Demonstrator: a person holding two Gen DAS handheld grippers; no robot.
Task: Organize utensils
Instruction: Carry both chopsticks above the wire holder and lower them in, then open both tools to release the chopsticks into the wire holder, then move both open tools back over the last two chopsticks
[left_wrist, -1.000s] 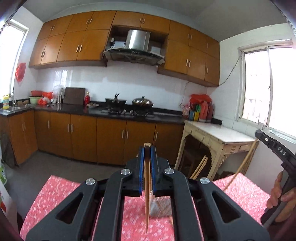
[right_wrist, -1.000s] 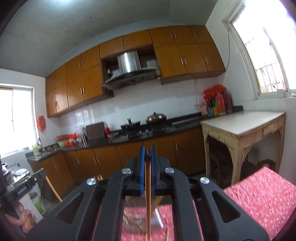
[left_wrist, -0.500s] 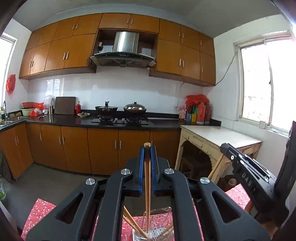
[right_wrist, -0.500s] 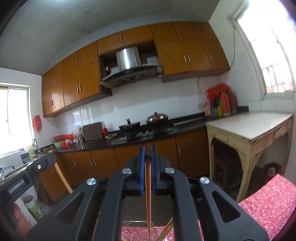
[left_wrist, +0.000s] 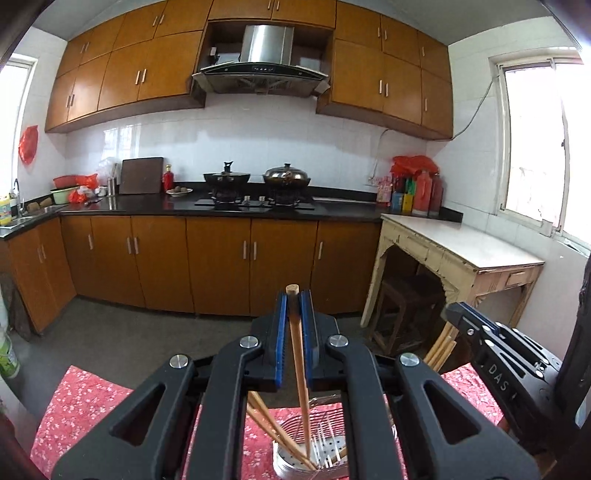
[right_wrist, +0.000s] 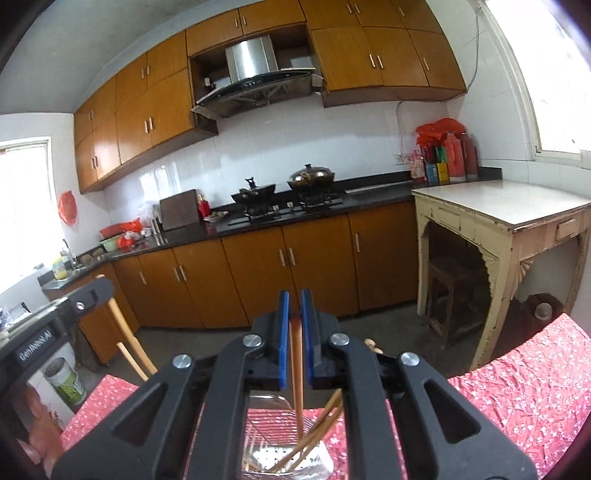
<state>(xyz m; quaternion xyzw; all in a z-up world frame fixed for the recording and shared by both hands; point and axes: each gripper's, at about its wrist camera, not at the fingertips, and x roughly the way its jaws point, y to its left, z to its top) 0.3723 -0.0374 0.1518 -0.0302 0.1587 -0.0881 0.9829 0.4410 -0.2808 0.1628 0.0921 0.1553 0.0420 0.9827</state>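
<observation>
One chopstick (left_wrist: 297, 354) is clamped upright in the left gripper (left_wrist: 291, 295) with its tip inside the perforated steel holder (left_wrist: 314, 458) on the table (left_wrist: 77, 398), while another chopstick (right_wrist: 295, 369) is freed into it by the right gripper's (right_wrist: 293, 295) opening jaws.

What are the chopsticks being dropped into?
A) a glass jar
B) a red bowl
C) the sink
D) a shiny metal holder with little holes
D: the chopstick in the left gripper points down into a perforated metal holder on the red cloth.
</observation>
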